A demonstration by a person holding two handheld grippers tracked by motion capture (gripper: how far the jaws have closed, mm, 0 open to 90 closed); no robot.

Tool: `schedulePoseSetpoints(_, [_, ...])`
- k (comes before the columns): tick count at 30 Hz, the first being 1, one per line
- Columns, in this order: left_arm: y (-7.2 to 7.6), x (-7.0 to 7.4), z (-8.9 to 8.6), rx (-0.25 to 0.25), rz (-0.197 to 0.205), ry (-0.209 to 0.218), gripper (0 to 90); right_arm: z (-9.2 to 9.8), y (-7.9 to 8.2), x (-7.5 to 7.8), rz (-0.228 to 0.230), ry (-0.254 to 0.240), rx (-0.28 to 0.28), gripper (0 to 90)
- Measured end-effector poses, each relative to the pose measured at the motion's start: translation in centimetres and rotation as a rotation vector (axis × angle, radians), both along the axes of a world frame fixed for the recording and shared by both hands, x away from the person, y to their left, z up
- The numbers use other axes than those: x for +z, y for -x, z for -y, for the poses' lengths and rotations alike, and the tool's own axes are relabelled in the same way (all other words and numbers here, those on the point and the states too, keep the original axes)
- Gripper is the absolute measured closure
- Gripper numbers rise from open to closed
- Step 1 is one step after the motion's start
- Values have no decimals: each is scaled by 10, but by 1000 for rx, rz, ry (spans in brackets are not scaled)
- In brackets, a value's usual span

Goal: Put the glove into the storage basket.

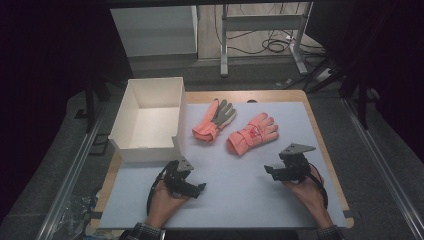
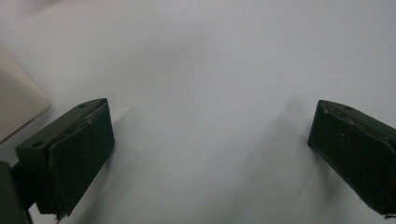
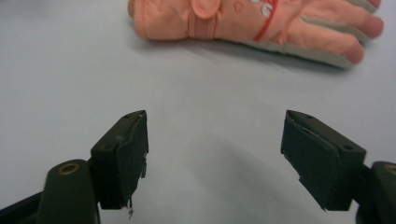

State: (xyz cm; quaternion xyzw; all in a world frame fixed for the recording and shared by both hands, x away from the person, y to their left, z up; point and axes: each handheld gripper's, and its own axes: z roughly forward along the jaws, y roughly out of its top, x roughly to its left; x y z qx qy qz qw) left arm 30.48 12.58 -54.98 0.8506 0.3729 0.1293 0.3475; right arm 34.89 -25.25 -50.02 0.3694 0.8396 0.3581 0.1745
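Two pink ski gloves lie on the white tabletop (image 1: 240, 200): one palm-up (image 1: 215, 120) just beside the open white box (image 1: 149, 118), the other back-up (image 1: 252, 133) to its right. The right claw (image 1: 270, 172) hovers near the back-up glove (image 3: 254, 21), spread with nothing between its pads. The left claw (image 1: 200, 189) sits spread over bare tabletop (image 2: 210, 70), near the box's front corner (image 2: 16, 102).
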Motion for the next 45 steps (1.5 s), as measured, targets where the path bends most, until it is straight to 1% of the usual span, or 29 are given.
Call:
schedulePoseSetpoints(1, [0, 0, 0, 0, 0, 0, 3, 0, 0, 0, 0, 0, 0, 249])
schedulePoseSetpoints(2, [0, 0, 0, 0, 0, 0, 3, -4, -6, 3, 0, -13, 10, 266])
schedulePoseSetpoints(4, [0, 0, 0, 0, 0, 0, 3, -6, -9, 4, -2, -19, 19, 280])
schedulePoseSetpoints(5, [0, 0, 0, 0, 0, 0, 3, -11, -15, 7, -6, -30, 33, 296])
schedulePoseSetpoints(7, [0, 0, 0, 0, 0, 0, 3, -14, -17, 8, -5, -34, 37, 303])
schedulePoseSetpoints(9, [0, 0, 0, 0, 0, 0, 3, -24, -25, 11, 12, -36, 48, 306])
schedulePoseSetpoints(10, [0, 0, 0, 0, 0, 0, 3, -24, -25, 11, 12, -36, 48, 306])
schedulePoseSetpoints(11, [0, 0, 0, 0, 1, 0, 3, -31, -31, 15, 20, -38, 55, 306])
schedulePoseSetpoints(14, [0, 0, 0, 0, 1, 0, 3, -38, -38, 18, 28, -46, 59, 304])
schedulePoseSetpoints(16, [0, 0, 0, 0, 1, 0, 4, -45, -45, 21, 21, -57, 61, 300])
schedulePoseSetpoints(17, [0, 0, 0, 0, 1, 0, 4, -52, -52, 23, 9, -61, 71, 300])
schedulePoseSetpoints(18, [0, 0, 0, 0, 1, 0, 4, -52, -52, 23, 9, -61, 71, 300])
schedulePoseSetpoints(21, [0, 0, 0, 0, 1, 0, 4, -66, -65, 24, -7, -62, 95, 308])
schedulePoseSetpoints(22, [0, 0, 0, 0, 1, 0, 4, -66, -65, 24, -7, -62, 95, 308])
schedulePoseSetpoints(23, [0, 0, 0, 0, 1, 0, 4, -73, -71, 23, -8, -66, 104, 326])
schedulePoseSetpoints(24, [0, 0, 0, 0, 1, 0, 4, -73, -71, 23, -8, -66, 104, 326])
schedulePoseSetpoints(26, [0, 0, 0, 0, 2, -1, 4, -82, -80, 24, -10, -80, 112, 349])
schedulePoseSetpoints(28, [0, 0, 0, 0, 1, -1, 4, -84, -83, 24, -11, -83, 114, 361])
schedulePoseSetpoints(31, [0, 0, 0, -1, 2, -3, 4, -95, -94, 25, -16, -96, 112, 405])
schedulePoseSetpoints(32, [0, 0, 0, -1, 2, -3, 4, -95, -94, 25, -16, -96, 112, 405])
schedulePoseSetpoints(34, [0, 0, 0, -1, 2, -3, 4, -100, -100, 26, -20, -101, 110, 430])
schedulePoseSetpoints(35, [0, 0, 0, -3, 3, -3, 5, -106, -106, 27, -21, -108, 111, 460])
schedulePoseSetpoints(36, [0, 0, 0, -3, 3, -3, 4, -106, -106, 27, -21, -108, 111, 460])
schedulePoseSetpoints(37, [0, 0, -1, -5, 2, -6, 4, -111, -112, 29, -24, -109, 110, 477])
schedulePoseSetpoints(41, [0, 0, 0, -3, 2, -5, 4, -120, -122, 30, -24, -105, 107, 508])
schedulePoseSetpoints(42, [0, 0, 0, -3, 3, -4, 5, -125, -129, 29, -29, -103, 104, 532])
schedulePoseSetpoints(43, [0, 0, 0, -3, 3, -4, 4, -125, -129, 29, -29, -103, 104, 532])
schedulePoseSetpoints(44, [0, 0, 0, -3, 3, -3, 4, -130, -136, 29, -34, -92, 100, 549])
schedulePoseSetpoints(45, [0, 0, 0, -3, 3, -3, 4, -130, -136, 29, -34, -92, 100, 549])
